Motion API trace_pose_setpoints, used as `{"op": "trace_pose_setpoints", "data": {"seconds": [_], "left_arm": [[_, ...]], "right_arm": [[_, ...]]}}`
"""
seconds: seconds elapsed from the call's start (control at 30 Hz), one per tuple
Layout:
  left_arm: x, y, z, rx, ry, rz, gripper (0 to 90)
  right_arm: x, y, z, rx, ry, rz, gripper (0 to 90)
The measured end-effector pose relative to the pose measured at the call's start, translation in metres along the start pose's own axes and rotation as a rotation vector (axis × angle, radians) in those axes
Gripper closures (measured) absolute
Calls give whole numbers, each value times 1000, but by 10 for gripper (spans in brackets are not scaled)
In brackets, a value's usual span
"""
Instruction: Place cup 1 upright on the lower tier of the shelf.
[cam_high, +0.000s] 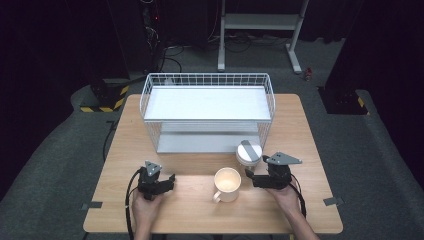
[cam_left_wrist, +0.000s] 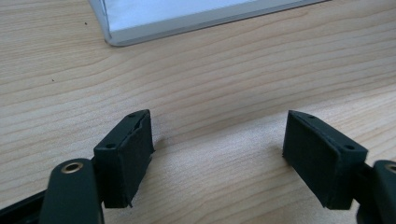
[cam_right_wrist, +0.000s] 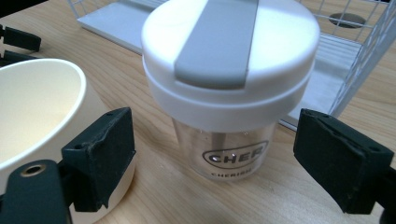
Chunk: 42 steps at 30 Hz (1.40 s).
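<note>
Bare table (cam_high: 190, 205) front-left; mug (cam_high: 227, 184), jar (cam_high: 248, 151), wire rack (cam_high: 207, 112) crowding right.

In your right gripper view, the lettering on the jar (cam_right_wrist: 232, 84) is cut short by its lid. The mug (cam_right_wrist: 37, 112) runs off the left edge, and its handle stays hidden.

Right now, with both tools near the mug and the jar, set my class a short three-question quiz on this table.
1. True or false: the jar has its lid on.
2. What lies between the right tool pads: A mug, B jar, C nothing?
3. What stands behind the mug and jar?

Key:
1. True.
2. B; the pads stand apart from it.
3. A white wire rack.
</note>
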<state>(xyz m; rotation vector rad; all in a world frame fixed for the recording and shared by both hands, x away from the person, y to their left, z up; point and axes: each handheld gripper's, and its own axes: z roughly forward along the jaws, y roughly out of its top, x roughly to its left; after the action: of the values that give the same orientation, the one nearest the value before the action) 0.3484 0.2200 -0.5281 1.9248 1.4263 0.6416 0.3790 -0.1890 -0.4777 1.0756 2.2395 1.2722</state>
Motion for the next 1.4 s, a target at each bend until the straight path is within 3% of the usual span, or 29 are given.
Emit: {"op": "trace_pose_setpoints", "data": {"seconds": [0.87,1.4], "left_arm": [[0,0,0,0,0,0,244],[0,0,0,0,0,0,244]], "right_arm": [[2,14,30,29,-42,0,96],[5,15,43,41,-76,-44,111]]}}
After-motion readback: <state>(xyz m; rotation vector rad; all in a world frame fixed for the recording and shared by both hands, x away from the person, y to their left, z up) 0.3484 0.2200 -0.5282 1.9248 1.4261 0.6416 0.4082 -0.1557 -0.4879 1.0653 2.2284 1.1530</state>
